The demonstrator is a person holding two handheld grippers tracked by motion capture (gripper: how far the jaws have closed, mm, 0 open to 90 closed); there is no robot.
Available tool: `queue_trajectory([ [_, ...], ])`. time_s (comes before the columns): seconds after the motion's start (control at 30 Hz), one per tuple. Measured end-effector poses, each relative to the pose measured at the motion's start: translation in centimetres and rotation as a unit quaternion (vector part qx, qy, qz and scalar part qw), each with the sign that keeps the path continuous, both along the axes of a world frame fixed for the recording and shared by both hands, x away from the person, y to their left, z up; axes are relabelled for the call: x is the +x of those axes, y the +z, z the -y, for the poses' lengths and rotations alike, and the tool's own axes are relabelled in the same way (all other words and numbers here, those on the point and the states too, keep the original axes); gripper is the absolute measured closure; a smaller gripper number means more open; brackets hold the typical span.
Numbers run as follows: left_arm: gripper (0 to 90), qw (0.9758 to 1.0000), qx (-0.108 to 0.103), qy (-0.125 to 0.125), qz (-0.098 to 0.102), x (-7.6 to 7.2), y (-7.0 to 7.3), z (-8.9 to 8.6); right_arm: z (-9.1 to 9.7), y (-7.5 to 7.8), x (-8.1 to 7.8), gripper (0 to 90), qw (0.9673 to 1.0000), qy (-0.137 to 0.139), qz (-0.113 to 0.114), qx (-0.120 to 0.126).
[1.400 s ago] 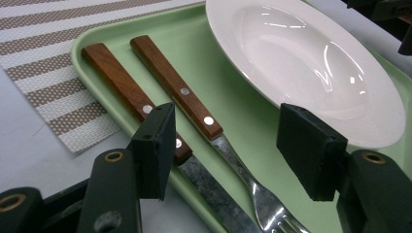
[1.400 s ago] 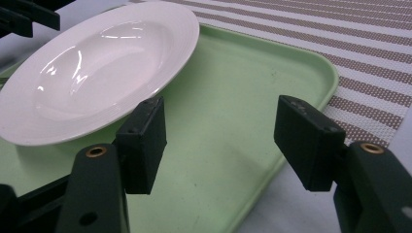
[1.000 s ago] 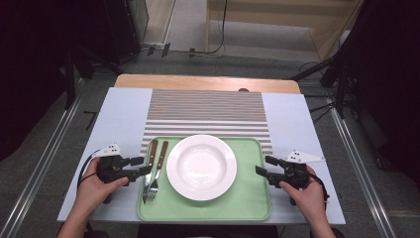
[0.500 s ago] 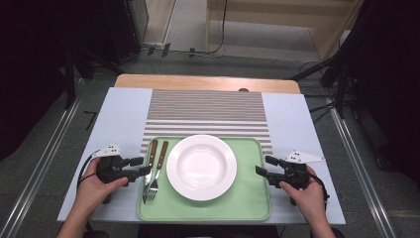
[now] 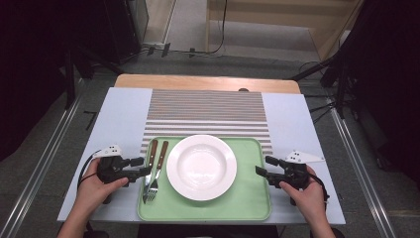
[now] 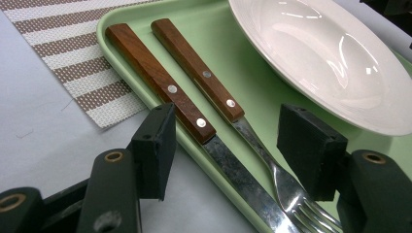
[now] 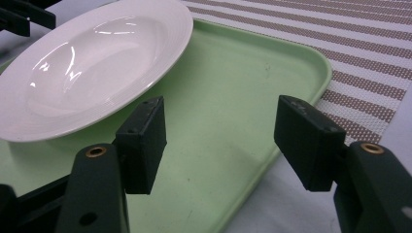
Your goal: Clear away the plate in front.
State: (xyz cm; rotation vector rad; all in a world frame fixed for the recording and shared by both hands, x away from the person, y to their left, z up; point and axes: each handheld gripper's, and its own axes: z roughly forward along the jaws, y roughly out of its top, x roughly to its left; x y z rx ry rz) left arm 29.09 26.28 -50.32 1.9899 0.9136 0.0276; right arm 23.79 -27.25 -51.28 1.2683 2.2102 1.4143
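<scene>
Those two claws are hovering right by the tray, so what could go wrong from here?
The knife and fork lie side by side, almost touching, so the open left claw might catch both. The right claw straddles the tray rim; lifting there could slide the plate.

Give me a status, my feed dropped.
Left gripper open over knife and fork. Right gripper open at tray edge. Plate centred, nothing blocking.
</scene>
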Motion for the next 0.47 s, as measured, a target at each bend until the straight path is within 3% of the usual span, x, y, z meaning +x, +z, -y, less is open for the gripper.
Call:
queue_trajectory([
  [0.47,38.0,1.0,0.005,0.006,-0.002,0.03,-0.04,-0.06,0.0,-0.03,0.02,35.6,1.0,0.0,-0.002,-0.001],
])
